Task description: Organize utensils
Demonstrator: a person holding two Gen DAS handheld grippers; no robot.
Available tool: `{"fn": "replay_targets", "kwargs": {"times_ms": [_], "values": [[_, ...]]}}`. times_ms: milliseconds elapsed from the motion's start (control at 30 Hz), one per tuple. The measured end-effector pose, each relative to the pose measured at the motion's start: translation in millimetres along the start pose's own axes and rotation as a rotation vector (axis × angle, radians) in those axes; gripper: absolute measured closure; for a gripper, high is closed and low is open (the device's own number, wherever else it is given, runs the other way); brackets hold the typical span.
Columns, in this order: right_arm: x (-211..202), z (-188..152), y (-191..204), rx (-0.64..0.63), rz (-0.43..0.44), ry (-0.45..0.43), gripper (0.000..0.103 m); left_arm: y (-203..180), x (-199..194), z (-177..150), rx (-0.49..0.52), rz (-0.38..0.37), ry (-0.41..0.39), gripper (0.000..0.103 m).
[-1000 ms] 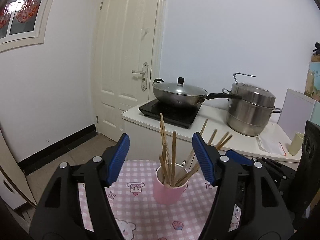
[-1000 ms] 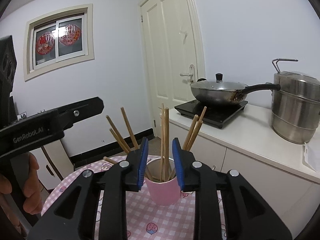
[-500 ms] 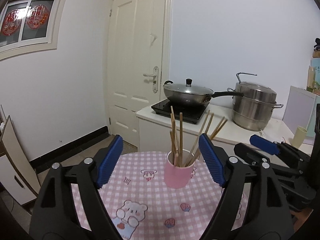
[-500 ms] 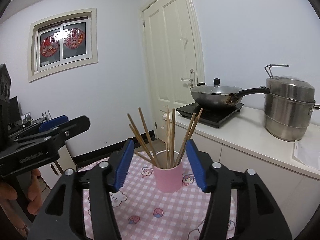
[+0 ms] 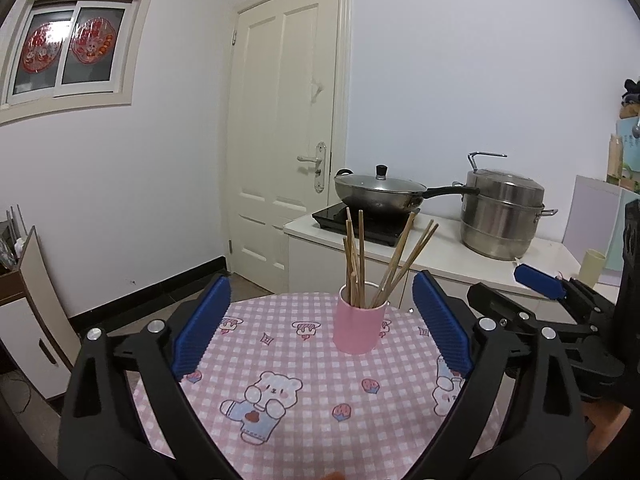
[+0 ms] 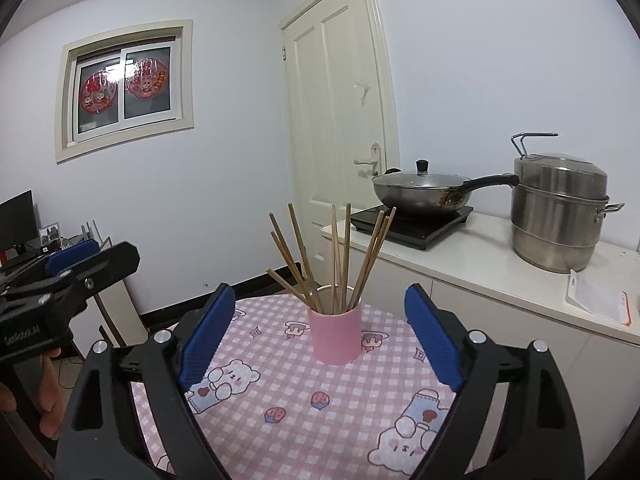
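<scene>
Both the left gripper (image 5: pixel 320 326) and right gripper (image 6: pixel 318 330) have just spread wide, empty, drawn back from the centre-frame pink cup (image 6: pixel 336 336) of chopsticks (image 6: pixel 340 256), suggesting sorting is finished.

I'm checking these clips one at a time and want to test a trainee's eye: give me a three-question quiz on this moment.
1. True or false: the chopsticks stand in the pink cup.
2. What lies between the blue pads of the right gripper? A) a chopstick B) nothing gripped, the cup stands farther off C) a spoon
3. Fill in: the pan with the glass lid sits on the black ____.

Key:
1. True.
2. B. Both the right gripper and the left gripper are open, their jaws having just been opening.
3. Cooktop.
</scene>
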State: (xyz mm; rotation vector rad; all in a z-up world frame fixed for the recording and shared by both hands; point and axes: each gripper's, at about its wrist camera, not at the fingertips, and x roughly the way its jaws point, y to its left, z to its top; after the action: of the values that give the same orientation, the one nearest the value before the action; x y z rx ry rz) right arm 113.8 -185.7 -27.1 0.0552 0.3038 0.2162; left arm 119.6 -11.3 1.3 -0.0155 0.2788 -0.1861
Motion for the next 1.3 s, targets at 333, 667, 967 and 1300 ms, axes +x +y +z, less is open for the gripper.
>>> {"fn": "replay_targets", "kwargs": {"times_ms": [333, 667, 967, 1300], "values": [[-31, -6, 14, -0.027, -0.031, -0.050, 0.009, -1, -28, -12, 0.041, 0.048, -0.014, 0.010], [-53, -9, 21, -0.038, -0.041, -0.085, 0.008, 6, -54, -20, 0.022, 0.092, -0.035, 0.008], [-63, -13, 27, -0.060, -0.043, -0.106, 0.008, 11, -75, -26, 0.016, 0.121, -0.073, 0.007], [-67, -18, 30, -0.060, -0.061, -0.117, 0.008, 14, -82, -27, 0.012, 0.118, -0.098, 0.006]]}}
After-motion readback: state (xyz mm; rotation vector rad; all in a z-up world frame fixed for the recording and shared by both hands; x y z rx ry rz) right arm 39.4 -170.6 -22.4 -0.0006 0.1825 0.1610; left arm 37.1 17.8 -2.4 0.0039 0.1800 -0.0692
